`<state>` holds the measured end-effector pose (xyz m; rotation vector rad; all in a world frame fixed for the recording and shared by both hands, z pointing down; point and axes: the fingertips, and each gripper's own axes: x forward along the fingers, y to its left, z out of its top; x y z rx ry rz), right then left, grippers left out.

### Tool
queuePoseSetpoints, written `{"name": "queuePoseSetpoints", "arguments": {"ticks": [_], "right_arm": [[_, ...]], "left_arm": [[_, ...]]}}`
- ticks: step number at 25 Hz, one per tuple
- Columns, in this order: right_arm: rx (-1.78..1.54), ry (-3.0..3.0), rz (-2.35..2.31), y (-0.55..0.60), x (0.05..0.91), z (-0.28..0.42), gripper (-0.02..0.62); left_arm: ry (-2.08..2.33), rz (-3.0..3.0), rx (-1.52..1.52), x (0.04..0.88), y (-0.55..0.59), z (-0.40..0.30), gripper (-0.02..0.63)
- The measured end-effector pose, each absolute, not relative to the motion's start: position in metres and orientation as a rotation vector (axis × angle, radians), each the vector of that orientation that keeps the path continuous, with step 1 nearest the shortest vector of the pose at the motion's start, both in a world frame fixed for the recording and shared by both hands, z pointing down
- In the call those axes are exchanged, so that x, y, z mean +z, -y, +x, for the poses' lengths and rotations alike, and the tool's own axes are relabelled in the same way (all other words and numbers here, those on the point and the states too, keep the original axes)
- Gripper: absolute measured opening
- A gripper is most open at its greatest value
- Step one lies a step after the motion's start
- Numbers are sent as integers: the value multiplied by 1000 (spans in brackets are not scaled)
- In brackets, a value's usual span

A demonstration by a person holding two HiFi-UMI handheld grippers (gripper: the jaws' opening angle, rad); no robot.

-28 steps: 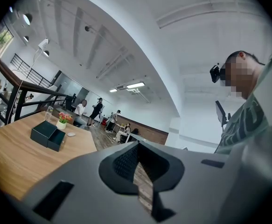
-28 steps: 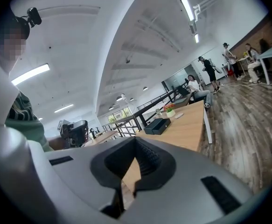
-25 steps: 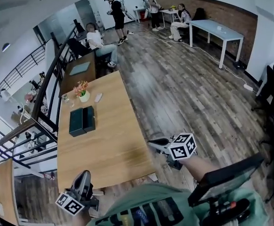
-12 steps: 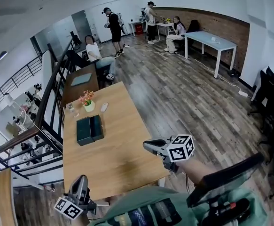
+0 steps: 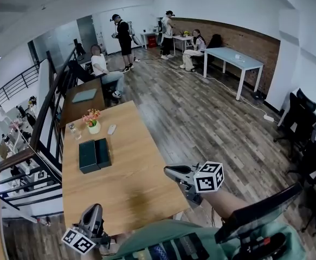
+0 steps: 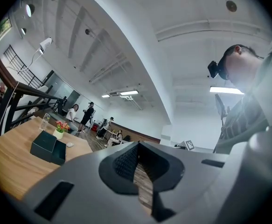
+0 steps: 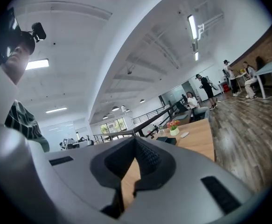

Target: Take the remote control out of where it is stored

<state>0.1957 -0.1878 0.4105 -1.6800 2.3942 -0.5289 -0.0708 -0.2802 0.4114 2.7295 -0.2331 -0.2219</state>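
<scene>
A dark green box (image 5: pixel 94 155) lies closed on the far left part of the wooden table (image 5: pixel 130 183); it also shows in the left gripper view (image 6: pixel 48 147) and the right gripper view (image 7: pixel 169 140). No remote control is plainly in sight. A small white oval object (image 5: pixel 111 129) lies behind the box. My left gripper (image 5: pixel 94 208) hovers at the table's near left corner, shut and empty (image 6: pixel 136 146). My right gripper (image 5: pixel 169 170) hangs over the near right edge, pointing left across the table, also shut with nothing in it (image 7: pixel 135 140).
A flower pot (image 5: pixel 94 125) and a glass (image 5: pixel 72 129) stand behind the box. A black railing (image 5: pixel 44 118) runs along the table's left side. Several people stand or sit at the far end of the room near a light blue table (image 5: pixel 233 58). Plank flooring lies to the right.
The head view has swung, so the table and box sit lower and more central. Both grippers shifted a little near the table's front edge. Both stay shut and empty.
</scene>
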Motion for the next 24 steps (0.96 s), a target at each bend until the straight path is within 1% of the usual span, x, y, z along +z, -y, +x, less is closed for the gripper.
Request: {"name": "queuePoseSetpoints", "arguments": {"ticks": [12, 24], "right_arm": [[-563, -2421, -1701, 192, 423, 207, 5], [-583, -2468, -1655, 191, 431, 206, 5]], "left_arm": [[237, 2708, -232, 417, 276, -57, 3], [295, 2684, -234, 424, 270, -58, 3]]}}
